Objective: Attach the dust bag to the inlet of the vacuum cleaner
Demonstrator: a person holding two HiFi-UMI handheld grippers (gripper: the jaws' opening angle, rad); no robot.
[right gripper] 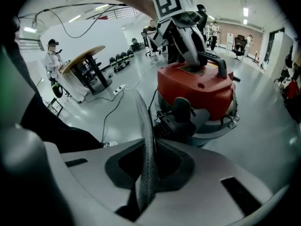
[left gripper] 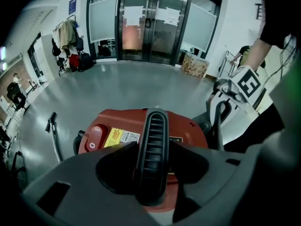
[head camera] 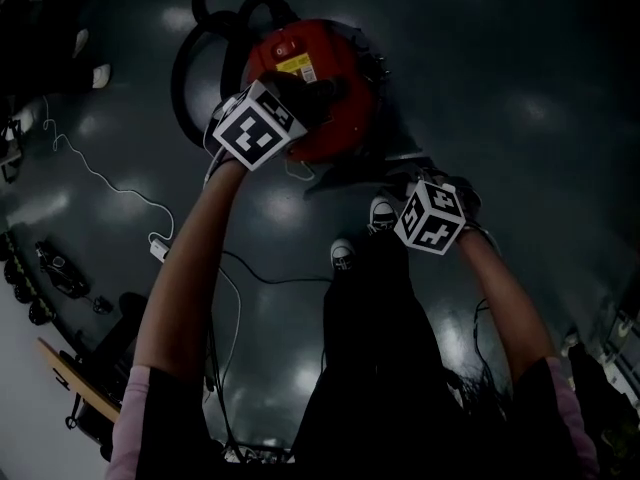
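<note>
A round red vacuum cleaner with a pale grey base (head camera: 330,68) stands upright on the glossy dark grey floor (head camera: 500,98), its black hose (head camera: 185,68) looping round the side away from the right gripper. The left gripper (head camera: 305,98) reaches down onto the top of the machine, and its fingers are clamped on either side of the black ribbed carrying handle (left gripper: 153,140), which runs straight between them beside a red switch and a yellow label on the lid. The right gripper (right gripper: 141,107) hangs low beside the cleaner, near the person's white-toed shoes (head camera: 383,213) and apart from the machine. Its fingers are pressed together with nothing between them, and they point toward the black fitting (right gripper: 182,111) that sits under the red lid at the cleaner's front. A thin white cable (head camera: 110,183) trails across the floor well off to the left gripper's side.
</note>
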